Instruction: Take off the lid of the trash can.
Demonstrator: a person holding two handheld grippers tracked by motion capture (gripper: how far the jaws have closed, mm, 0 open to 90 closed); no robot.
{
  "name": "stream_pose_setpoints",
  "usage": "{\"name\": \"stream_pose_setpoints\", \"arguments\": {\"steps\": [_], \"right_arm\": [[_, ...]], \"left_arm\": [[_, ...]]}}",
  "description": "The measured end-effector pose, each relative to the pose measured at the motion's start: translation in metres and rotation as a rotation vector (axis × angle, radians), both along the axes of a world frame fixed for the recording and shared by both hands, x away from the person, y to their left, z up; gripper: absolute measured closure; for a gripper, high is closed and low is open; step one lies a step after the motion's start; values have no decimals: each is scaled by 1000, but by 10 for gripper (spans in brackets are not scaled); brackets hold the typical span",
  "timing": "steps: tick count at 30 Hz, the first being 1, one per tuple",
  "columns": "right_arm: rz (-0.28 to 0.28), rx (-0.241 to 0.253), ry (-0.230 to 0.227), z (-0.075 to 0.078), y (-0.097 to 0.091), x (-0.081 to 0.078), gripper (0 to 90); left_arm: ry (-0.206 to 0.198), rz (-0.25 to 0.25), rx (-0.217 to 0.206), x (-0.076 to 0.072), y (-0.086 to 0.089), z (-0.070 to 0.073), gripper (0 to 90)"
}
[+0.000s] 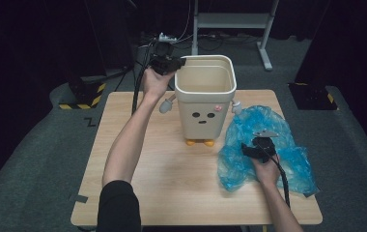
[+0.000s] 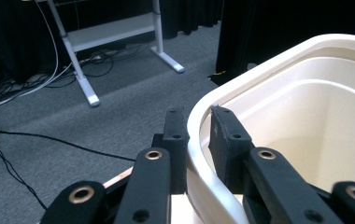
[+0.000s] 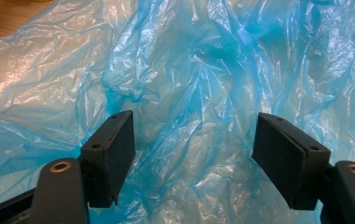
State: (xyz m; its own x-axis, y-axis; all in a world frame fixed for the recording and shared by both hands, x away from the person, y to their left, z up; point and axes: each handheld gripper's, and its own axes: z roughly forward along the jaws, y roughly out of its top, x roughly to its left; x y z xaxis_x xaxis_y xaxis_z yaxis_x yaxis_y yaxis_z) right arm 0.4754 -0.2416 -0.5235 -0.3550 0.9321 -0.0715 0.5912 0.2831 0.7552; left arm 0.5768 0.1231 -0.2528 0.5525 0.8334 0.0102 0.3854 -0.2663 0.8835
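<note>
Left fingers [image 2: 198,128] clamped on smooth cream bin rim [image 2: 195,140]; right fingers [image 3: 193,140] apart above crinkly blue bag [image 3: 189,70].

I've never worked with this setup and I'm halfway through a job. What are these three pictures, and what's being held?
A person holds a two-jaw gripper in each hand at a wooden table. The high view looks down from above; the other two come from cameras riding on each gripper. The left gripper is clamped on the rim of a cream bin with a drawn face, one jaw outside, one inside. The right gripper is open over a crumpled blue plastic bag lying beside the bin, gripping nothing yet.
</note>
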Motion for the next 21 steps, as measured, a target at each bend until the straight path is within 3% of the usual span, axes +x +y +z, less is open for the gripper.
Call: {"name": "stream_pose_setpoints", "arguments": {"steps": [21], "right_arm": [[1, -1, -2, 0, 0, 0, 294]], "left_arm": [[-7, 6, -5, -2, 1, 10, 768]]}}
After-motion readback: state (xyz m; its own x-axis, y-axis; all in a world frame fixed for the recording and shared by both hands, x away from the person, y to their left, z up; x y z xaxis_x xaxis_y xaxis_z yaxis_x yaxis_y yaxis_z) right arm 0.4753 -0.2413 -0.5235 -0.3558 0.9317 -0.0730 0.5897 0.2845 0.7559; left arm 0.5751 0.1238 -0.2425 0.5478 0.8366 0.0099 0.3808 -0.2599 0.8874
